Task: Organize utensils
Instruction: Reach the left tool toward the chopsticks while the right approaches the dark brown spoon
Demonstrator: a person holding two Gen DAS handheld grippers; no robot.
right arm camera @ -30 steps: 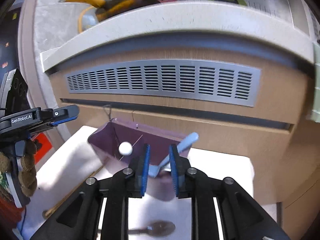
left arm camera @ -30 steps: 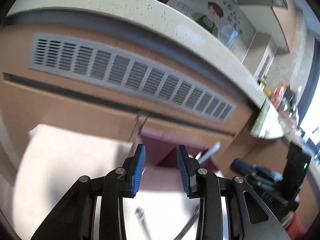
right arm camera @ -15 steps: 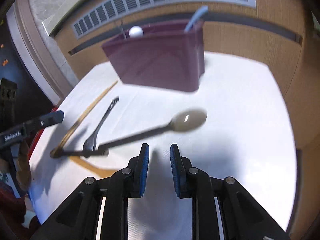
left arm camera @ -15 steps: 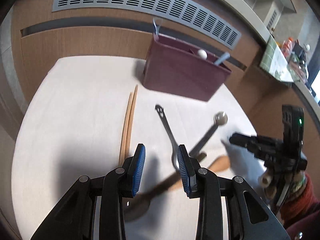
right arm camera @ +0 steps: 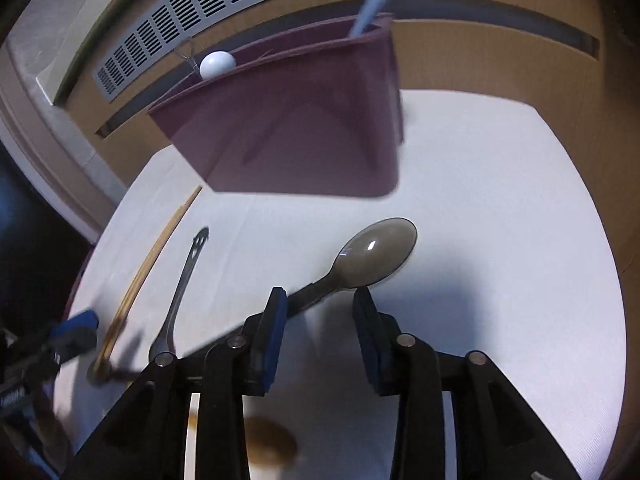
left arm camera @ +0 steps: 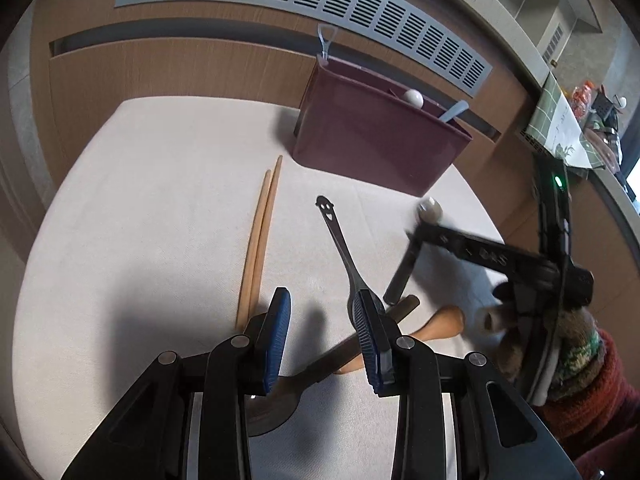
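Note:
A maroon utensil holder stands at the table's back with a white-knobbed utensil and a pale blue handle in it. On the white cloth lie wooden chopsticks, a dark metal fork, a dark translucent spoon and a wooden spoon. My left gripper is open, low over the fork's head. My right gripper is open, just above the dark spoon's neck.
A wooden cabinet front with a grey vent grille rises behind the table. A dark ladle bowl lies under my left gripper. A grey stone countertop runs above.
Both grippers have swung down from facing the cabinet to the table. The right gripper has opened wider and dropped towards the dark spoon. The left has lowered over the fork.

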